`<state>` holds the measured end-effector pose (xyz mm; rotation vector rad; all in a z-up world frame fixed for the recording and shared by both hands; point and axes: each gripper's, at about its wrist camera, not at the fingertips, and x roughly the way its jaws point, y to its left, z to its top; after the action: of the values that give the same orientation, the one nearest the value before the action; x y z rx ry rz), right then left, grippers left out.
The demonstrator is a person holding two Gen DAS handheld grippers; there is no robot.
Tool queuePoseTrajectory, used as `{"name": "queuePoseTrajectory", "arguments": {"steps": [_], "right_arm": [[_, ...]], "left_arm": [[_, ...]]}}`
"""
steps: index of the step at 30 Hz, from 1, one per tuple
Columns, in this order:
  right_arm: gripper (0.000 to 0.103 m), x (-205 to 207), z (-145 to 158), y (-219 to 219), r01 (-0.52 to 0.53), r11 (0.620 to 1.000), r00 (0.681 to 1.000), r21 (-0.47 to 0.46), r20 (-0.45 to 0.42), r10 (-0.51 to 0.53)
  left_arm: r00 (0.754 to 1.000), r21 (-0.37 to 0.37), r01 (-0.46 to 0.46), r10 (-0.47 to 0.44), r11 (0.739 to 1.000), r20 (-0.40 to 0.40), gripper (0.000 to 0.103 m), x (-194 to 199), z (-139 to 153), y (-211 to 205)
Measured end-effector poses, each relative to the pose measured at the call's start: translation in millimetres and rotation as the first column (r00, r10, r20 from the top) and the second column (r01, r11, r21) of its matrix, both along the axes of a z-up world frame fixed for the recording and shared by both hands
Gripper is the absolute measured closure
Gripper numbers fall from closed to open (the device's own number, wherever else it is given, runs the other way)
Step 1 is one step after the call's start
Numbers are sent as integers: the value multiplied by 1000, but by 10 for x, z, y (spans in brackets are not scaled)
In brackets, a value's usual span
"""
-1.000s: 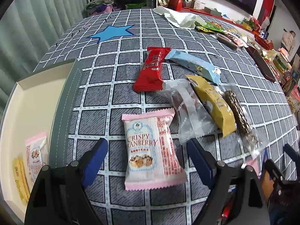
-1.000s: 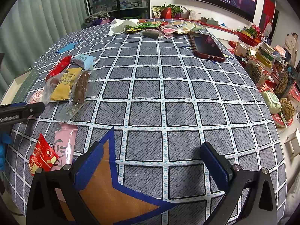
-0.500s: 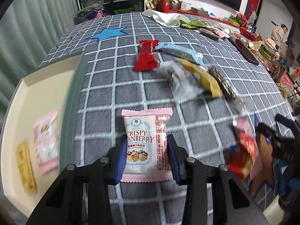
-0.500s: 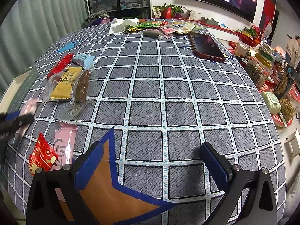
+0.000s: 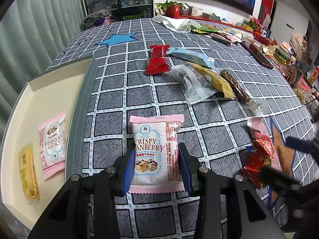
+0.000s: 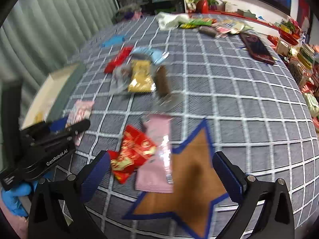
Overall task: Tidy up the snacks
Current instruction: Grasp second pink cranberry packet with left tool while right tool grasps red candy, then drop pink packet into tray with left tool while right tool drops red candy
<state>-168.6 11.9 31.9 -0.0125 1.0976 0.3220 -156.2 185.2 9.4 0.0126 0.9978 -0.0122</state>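
Your left gripper (image 5: 156, 166) has its jaws clenched on the pink cranberry packet (image 5: 156, 153), which sits over the checked counter (image 5: 111, 97) with the cream tray (image 5: 49, 91) at its 9 o'clock. Your right gripper (image 6: 162, 170) hangs with jaws released, with the red packet (image 6: 132, 155) and pink wrapper (image 6: 157, 155) between them; the view is blurred.

Even, soft indoor light, weak shadows. The left wrist view is sharp; the right wrist view has motion blur. Fisheye bends the edges.
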Motion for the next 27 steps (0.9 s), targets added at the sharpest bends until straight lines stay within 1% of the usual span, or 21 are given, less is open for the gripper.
{"name": "queuePoseTrajectory", "arguments": {"steps": [1, 2, 3, 4, 5, 6, 7, 9, 11, 15, 19, 22, 24, 27], "right_arm": [[18, 2, -41, 88, -7, 1000, 1000, -18, -11, 6], [25, 6, -78, 148, -19, 1000, 999, -19, -30, 18], [34, -13, -83, 214, -18, 997, 1000, -70, -7, 18], [50, -32, -90, 279, -27, 993, 1000, -113, 11, 28], [55, -41, -95, 308, -28, 990, 999, -139, 31, 32], [57, -35, -93, 297, -27, 991, 999, -129, 33, 32], [58, -26, -84, 257, -20, 995, 999, -99, 25, 23], [70, -1, -27, 94, 9, 1000, 1000, 1, 10, -9], [70, 15, 36, -49, 25, 997, 1000, 74, -5, -25], [70, 20, 147, -122, 31, 996, 999, 80, 16, -32], [70, 8, 245, -135, 25, 995, 999, 92, 31, -28], [70, 9, 282, -177, 27, 995, 999, 98, 34, -30], [70, -16, 299, -249, 33, 991, 999, 131, 28, -36], [70, -19, 328, -372, 52, 978, 999, 203, 6, -54]], "left_arm": [[1000, 1, 0, 0, 1000, 2, 58, -10, -3, -4], [1000, 5, 0, 0, 1000, 5, 58, -7, -4, -12], [1000, 6, 0, 0, 1000, 6, 58, -5, -7, -17], [1000, 6, 2, -2, 1000, 7, 58, 3, -9, -23], [1000, 5, 5, -5, 1000, 5, 59, 7, -11, -22], [1000, -3, 10, -10, 1000, -1, 60, 17, -7, -19], [1000, -15, 14, -14, 1000, -3, 61, 16, -3, -10], [1000, -48, 19, -20, 999, -4, 62, -3, 8, 11], [1000, -82, 20, -20, 996, 1, 62, -32, 26, 26], [999, -94, 31, -28, 995, 26, 62, -88, 101, -7], [997, -63, 47, -43, 997, 67, 62, -174, 237, -34], [995, -59, 52, -47, 997, 90, 62, -235, 324, 1], [994, -59, 53, -47, 997, 102, 62, -264, 370, 25], [991, -57, 50, -43, 997, 127, 62, -303, 459, 66]]}}
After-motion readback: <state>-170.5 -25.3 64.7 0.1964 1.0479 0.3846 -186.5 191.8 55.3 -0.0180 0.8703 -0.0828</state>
